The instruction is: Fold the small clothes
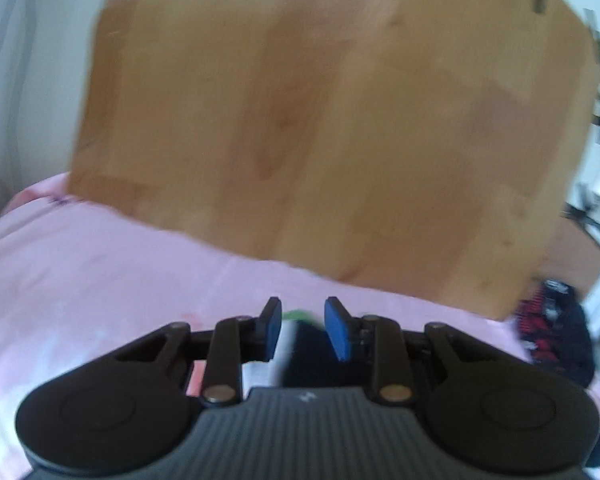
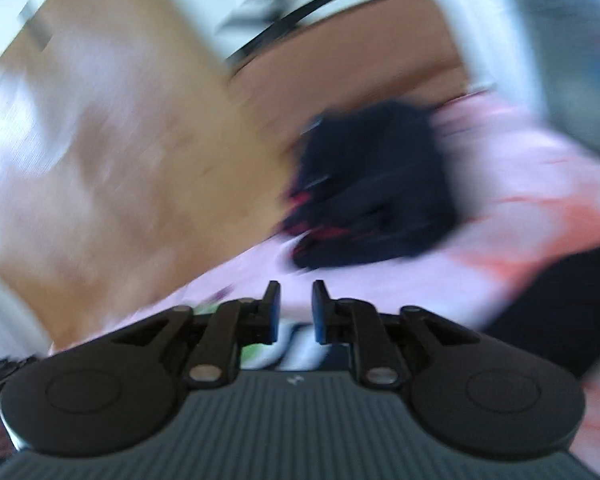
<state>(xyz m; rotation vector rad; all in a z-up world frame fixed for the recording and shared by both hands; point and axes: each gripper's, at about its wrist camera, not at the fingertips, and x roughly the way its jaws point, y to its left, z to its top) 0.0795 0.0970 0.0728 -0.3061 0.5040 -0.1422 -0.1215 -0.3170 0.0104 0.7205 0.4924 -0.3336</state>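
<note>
My left gripper (image 1: 303,330) hangs over a pink sheet (image 1: 100,280) with its blue pads (image 1: 338,332) a narrow gap apart. Between and below them I see a white, dark and green-edged piece of cloth (image 1: 296,340), but the pads do not press on it as far as I can tell; it seems to lie under them. Ahead of this gripper the sheet ends at a wooden floor (image 1: 320,120), and off to its right, near the sheet's edge, lies a dark garment with red print (image 1: 552,332).

My right gripper (image 2: 296,308) is much the same: fingers a small way apart, nothing clamped in them (this view is badly smeared, so fine detail is lost). Under its fingers shows a bit of white and green fabric (image 2: 260,350). The dark garment (image 2: 372,188) sits ahead of this gripper and slightly to the right, crumpled on the pink sheet (image 2: 500,184), well clear of the fingertips. To the left of it the wooden floor (image 2: 120,140) runs away from me. At the right edge of that view a dark shape (image 2: 560,304) crosses the sheet; I cannot tell what it is.
</note>
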